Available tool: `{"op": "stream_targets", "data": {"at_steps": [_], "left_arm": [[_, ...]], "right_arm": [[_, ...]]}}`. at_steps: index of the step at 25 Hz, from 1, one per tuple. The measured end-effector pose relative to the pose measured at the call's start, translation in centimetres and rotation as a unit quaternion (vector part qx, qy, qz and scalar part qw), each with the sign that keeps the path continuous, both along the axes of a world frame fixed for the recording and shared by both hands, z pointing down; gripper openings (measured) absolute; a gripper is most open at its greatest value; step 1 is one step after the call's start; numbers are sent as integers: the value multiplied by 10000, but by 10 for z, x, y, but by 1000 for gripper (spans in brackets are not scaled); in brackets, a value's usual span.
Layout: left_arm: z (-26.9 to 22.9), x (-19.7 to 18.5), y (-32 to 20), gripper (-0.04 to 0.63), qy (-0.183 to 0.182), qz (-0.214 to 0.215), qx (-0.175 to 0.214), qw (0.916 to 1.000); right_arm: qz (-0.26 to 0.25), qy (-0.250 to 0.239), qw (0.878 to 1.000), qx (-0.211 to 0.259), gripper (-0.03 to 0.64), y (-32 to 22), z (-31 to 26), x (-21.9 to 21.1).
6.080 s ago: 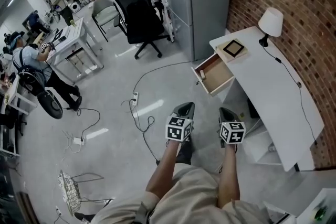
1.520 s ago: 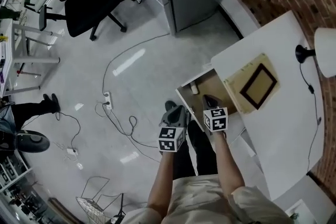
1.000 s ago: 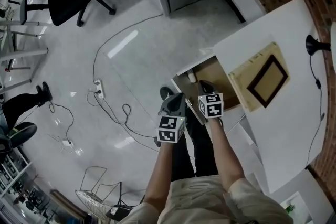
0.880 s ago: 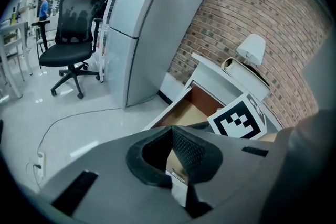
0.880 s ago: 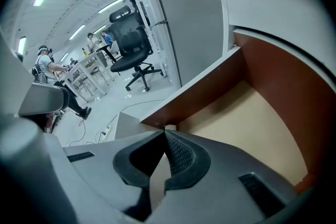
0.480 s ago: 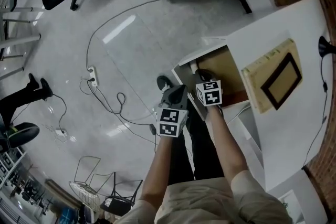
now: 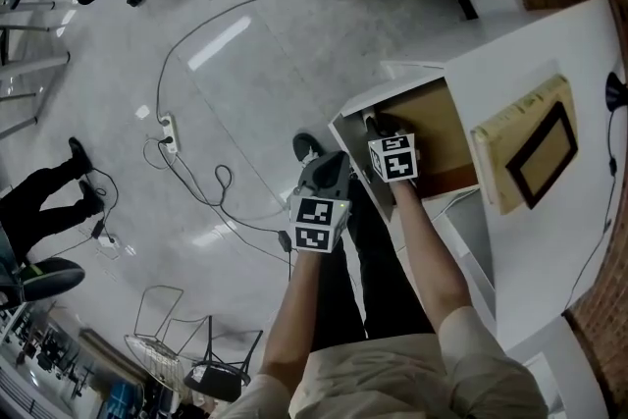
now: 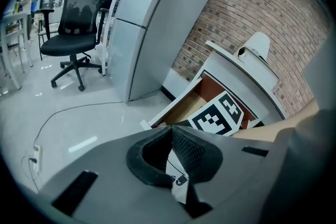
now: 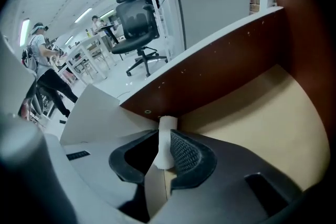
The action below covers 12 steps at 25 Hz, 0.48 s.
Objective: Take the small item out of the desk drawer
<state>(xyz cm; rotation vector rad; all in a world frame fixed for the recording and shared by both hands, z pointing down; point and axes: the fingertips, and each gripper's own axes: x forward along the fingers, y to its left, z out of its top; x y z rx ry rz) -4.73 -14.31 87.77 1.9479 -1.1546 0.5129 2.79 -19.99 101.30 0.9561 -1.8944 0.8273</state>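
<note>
- Head view: my right gripper [image 7: 377, 126] reaches down into the open drawer [image 7: 446, 128] of the white desk [image 7: 530, 54], close to a corner of the drawer.
- Right gripper view: the small item [image 9: 168, 124] is a little white tube. It stands up in the drawer corner, right by the brown wall [image 9: 220, 60], in the gap between my two jaws.
- My right fingers [image 9: 197, 162] have just been opening. They are apart now, with the tube between them, but they are not squeezing it (one pad [image 9: 182, 152] looks very close to it, and I cannot tell if it touches).
- My left gripper [image 8: 169, 131] hangs outside the drawer, over the floor [image 7: 226, 93]. Its fingers [image 8: 191, 152] are closed together and hold nothing.
- The job now, I think, is to grab the tube. It has not left the drawer.
- To do it well, I should go slowly a bit deeper, so the bumpy pads sit on the middle of the tube and not just on its top.
- I should keep the tube in the middle of the gap. If one finger pushes it first, it may tip over or roll away along the wall.
- The wall is very near, so I must take care that a finger does not bump it.
- Then I should close softly until the tube is held, and lift it straight up over the drawer edge.
- My left gripper can wait out of the way.
</note>
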Motion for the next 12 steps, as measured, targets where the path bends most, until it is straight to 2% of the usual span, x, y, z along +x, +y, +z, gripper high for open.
{"op": "stream_targets", "data": {"at_steps": [12], "left_arm": [[3, -7, -6, 17, 57, 142, -1, 9999]], "right_arm": [[-14, 43, 9998, -202, 184, -3, 18, -6]]}}
